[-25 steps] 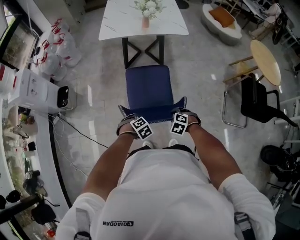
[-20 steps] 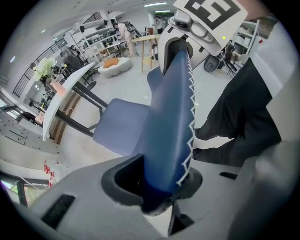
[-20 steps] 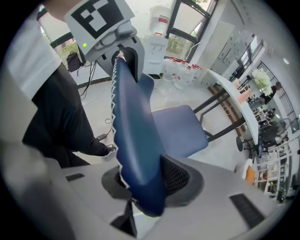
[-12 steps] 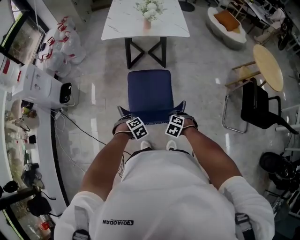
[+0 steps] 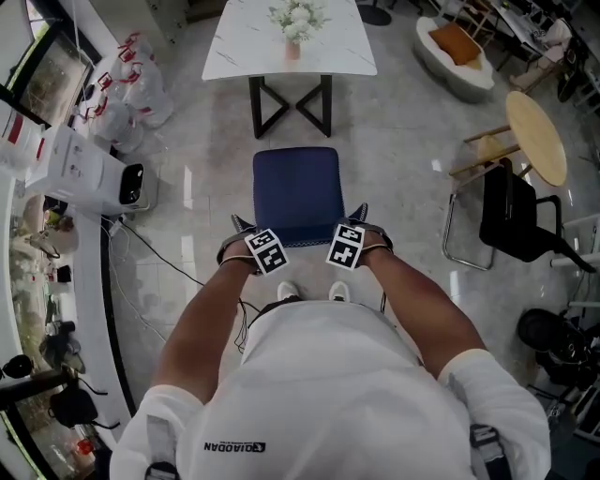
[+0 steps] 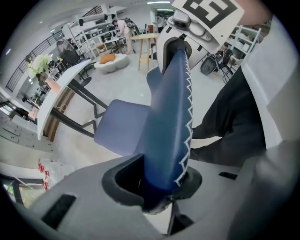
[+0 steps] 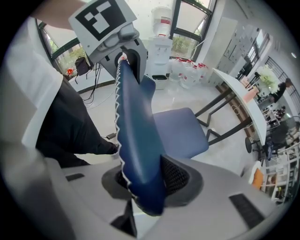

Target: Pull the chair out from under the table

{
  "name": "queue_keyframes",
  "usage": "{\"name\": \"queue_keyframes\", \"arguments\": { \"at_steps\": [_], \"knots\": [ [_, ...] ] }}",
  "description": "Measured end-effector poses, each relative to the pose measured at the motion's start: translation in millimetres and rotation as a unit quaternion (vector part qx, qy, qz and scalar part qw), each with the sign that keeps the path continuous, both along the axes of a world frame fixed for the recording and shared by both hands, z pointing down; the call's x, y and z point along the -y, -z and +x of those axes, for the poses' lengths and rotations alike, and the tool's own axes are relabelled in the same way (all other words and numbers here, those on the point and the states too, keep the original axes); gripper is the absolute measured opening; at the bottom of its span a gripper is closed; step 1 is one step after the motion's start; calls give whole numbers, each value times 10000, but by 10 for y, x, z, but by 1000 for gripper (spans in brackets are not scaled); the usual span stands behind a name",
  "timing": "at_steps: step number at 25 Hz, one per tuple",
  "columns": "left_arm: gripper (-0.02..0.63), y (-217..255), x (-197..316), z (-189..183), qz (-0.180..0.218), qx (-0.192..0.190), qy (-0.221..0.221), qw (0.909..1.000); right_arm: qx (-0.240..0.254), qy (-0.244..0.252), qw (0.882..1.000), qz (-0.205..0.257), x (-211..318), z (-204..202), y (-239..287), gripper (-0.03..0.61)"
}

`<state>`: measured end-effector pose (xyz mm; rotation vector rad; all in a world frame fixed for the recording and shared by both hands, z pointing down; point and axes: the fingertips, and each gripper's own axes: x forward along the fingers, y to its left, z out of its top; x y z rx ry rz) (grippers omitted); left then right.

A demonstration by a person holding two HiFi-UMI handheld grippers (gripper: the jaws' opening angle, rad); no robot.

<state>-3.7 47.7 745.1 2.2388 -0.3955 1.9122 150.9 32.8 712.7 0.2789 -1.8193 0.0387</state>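
Note:
The blue chair stands on the shiny floor with its seat fully out in front of the white marble table. Its backrest top edge is nearest me. My left gripper is shut on the backrest's left end, and its jaws have just been closing a little with the padded edge between them. At the right end, my right gripper is shut on the same backrest. Both point down. Each gripper view shows the seat beyond the jaws.
A vase of flowers stands on the table above its black X-frame legs. A white appliance, bags and a floor cable lie left. A black chair and round wooden table stand right. My shoes are just behind the chair.
The chair has slid away from the table toward me, widening the gap between seat and table legs. Both grippers came back with the backrest.

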Motion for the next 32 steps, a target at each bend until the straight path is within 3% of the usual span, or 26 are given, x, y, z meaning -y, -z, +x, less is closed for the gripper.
{"name": "queue_keyframes", "arguments": {
  "at_steps": [20, 32],
  "knots": [
    [121, -5, -52, -24, -128, 36, 1, 9999, 302, 32, 9994, -186, -71, -26, 22, 133],
    [195, 98, -75, -9, -219, -534, 274, 9980, 553, -22, 9985, -51, -83, 34, 157, 212]
  ]
}}
